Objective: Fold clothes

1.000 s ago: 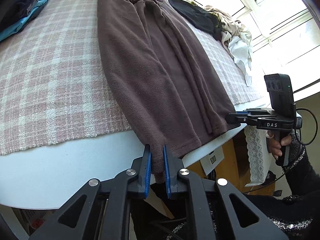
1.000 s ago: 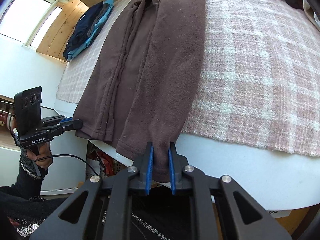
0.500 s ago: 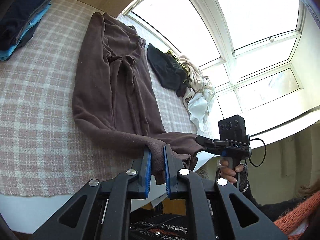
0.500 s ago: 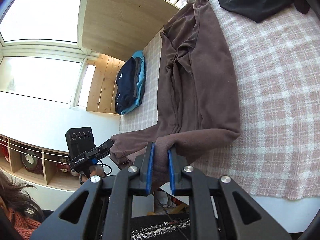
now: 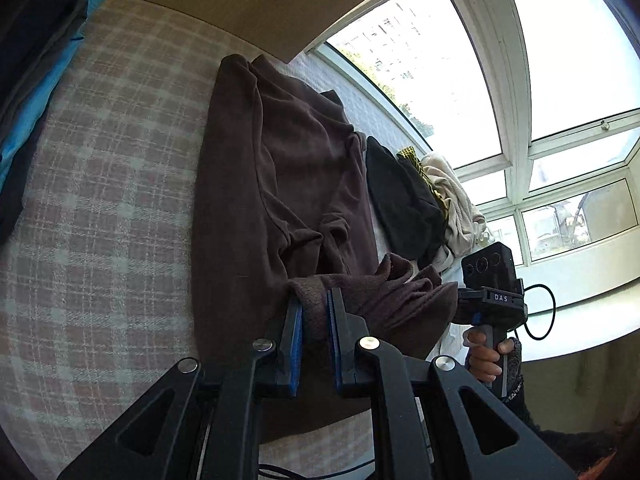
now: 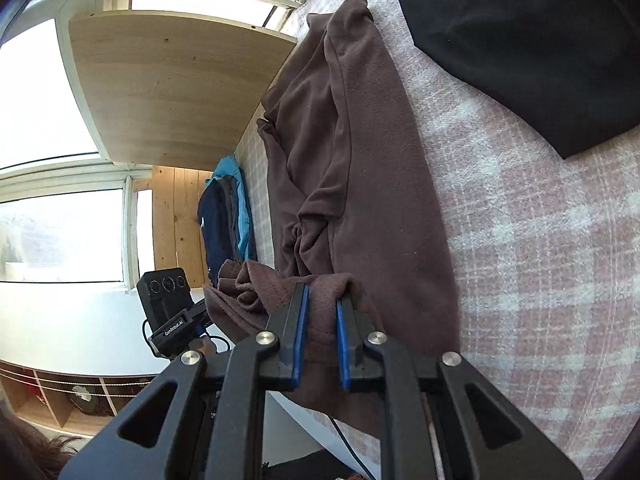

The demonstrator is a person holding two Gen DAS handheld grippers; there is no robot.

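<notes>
Trousers (image 5: 280, 184): long axis runs away from both claws, waist at the far end.
Left claw (image 5: 314, 312): clamped on a hem.
Right claw (image 6: 322, 312): clamped on the other hem, level alongside.

Strong daylight pours through the windows (image 5: 520, 80), which blow out to near white, while the dark brown garment (image 5: 280, 200) and the black gripper frames sit in heavy shade. Both fisheye views bend straight lines hard toward the edges, with black vignetting in the corners. Focus is fairly sharp, with slight softness throughout.
</notes>
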